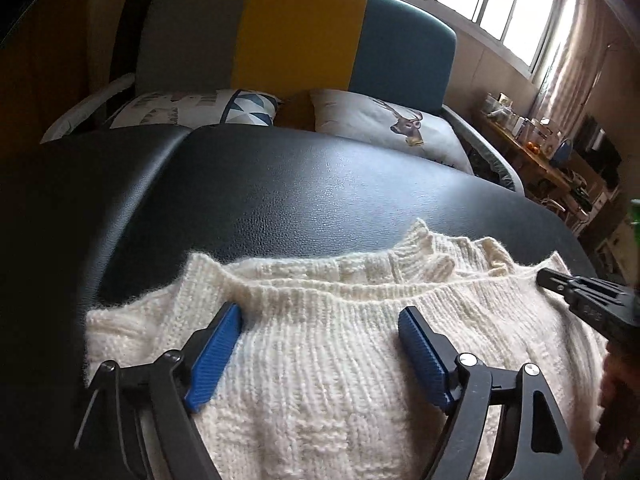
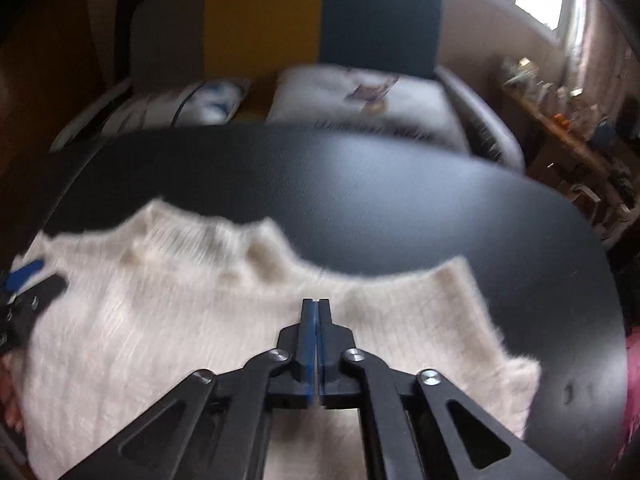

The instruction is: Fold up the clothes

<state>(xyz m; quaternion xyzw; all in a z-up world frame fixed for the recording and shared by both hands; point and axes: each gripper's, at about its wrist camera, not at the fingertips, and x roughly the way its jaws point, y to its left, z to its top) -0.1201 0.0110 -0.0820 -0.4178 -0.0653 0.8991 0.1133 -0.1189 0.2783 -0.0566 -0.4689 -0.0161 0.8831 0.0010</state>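
A fluffy white knit sweater point(image 1: 320, 360) lies on the black counter point(image 1: 300, 200), its collar on the far side. The left gripper point(image 1: 320, 320) hovers over it spread wide; the right gripper point(image 2: 316, 308) is pinched together, holding nothing I can see. The sweater looks soft, floppy and stretchy, so its thick edges seem best to grab.

The right gripper point(image 2: 316, 308) has its blue pads pressed together above a white knitted sweater point(image 2: 168, 320) that lies on a black table point(image 2: 400, 208). The left gripper point(image 2: 28, 284) shows at the left edge. The view is blurred.
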